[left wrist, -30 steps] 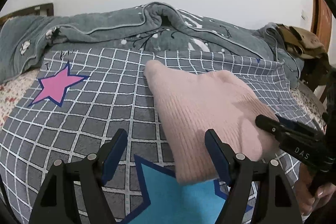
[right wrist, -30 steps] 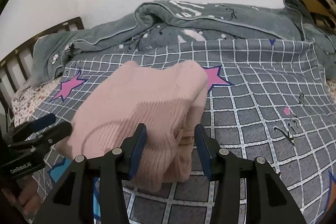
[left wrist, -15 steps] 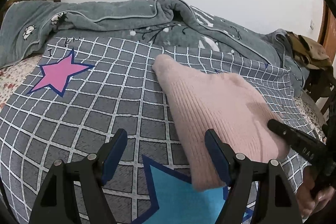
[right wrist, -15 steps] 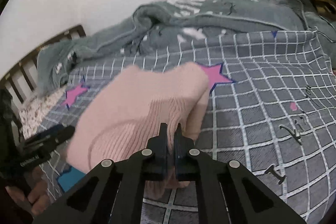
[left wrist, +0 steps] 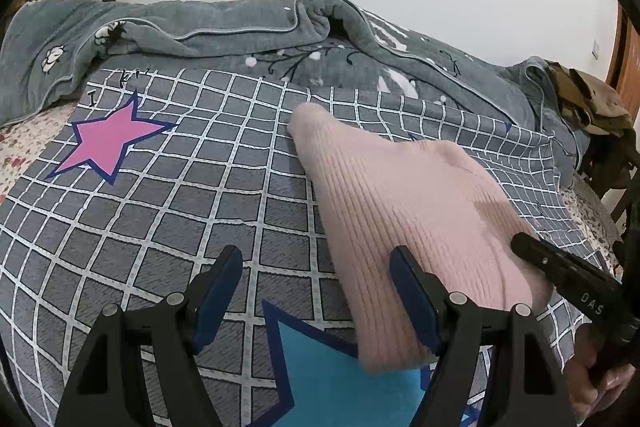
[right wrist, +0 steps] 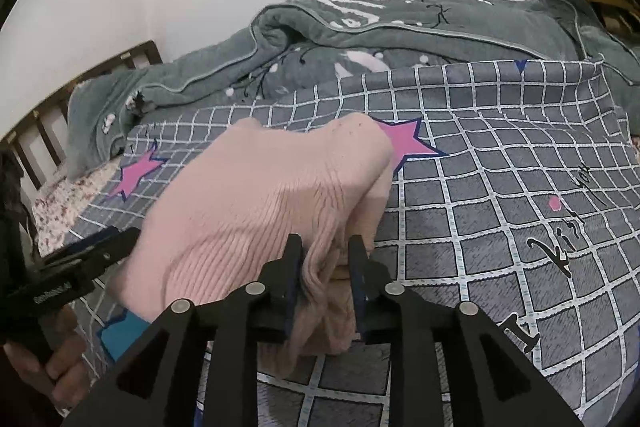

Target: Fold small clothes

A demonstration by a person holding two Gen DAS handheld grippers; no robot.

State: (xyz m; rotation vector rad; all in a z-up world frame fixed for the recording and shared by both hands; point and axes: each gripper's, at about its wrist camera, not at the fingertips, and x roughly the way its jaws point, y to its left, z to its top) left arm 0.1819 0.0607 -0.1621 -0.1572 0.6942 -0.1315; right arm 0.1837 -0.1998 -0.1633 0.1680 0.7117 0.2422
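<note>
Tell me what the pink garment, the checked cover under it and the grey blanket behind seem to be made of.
Pink garment: soft ribbed knit, probably wool or acrylic; fine parallel ribs and a matte, fuzzy surface.
Checked cover: printed woven fabric, perhaps brushed cotton or polyester; flat grid and star prints, faint streaky texture.
Grey blanket: thick plush, fleece-like; puffy rolled folds, piped edge.

Counts: 1 pink sweater (left wrist: 404,211), centre-right of the left wrist view. 2 grippers: left gripper (left wrist: 316,291) at bottom centre, right gripper (right wrist: 325,267) at bottom centre of the right wrist view. 1 checked bedcover (left wrist: 192,195). 1 grey-green blanket (left wrist: 224,31) across the top. Stars on the bedcover: 2 pink stars (right wrist: 408,143) (right wrist: 138,169), 1 blue star (left wrist: 332,371) at the bottom edge. 1 brown garment (left wrist: 592,103) at upper right.
</note>
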